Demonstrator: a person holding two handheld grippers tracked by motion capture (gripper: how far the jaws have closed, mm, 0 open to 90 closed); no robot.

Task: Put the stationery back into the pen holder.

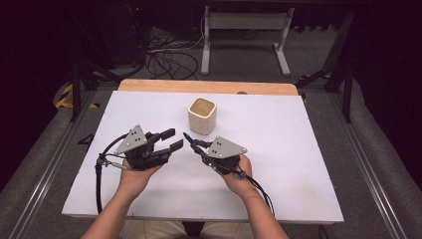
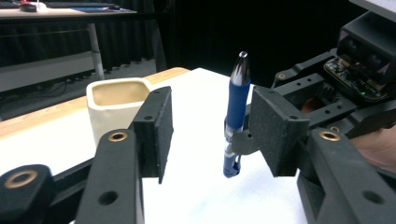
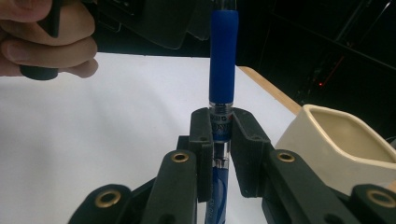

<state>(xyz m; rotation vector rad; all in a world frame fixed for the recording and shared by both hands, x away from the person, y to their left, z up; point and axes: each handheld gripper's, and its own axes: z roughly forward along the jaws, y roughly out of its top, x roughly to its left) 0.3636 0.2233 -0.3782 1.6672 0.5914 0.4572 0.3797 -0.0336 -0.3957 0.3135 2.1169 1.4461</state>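
At centre frame the right gripper [image 1: 198, 147] clamps a blue pen [image 3: 221, 70] by its barrel, tip toward the cup [image 1: 202, 115] just above, likely for dropping in. The left gripper [image 1: 170, 139], jaws wide and empty, hovers beside over the counter [image 1: 298, 149].

your blue pen [image 3: 221, 70] is pinched at its clear barrel, its rubber grip and silver tip [image 2: 242, 59] sticking out past the jaws toward the other gripper, lifted off the white table [image 1: 278, 149]. your cream cup [image 1: 202, 115] stands upright and open near the table's middle, just beyond the pen.
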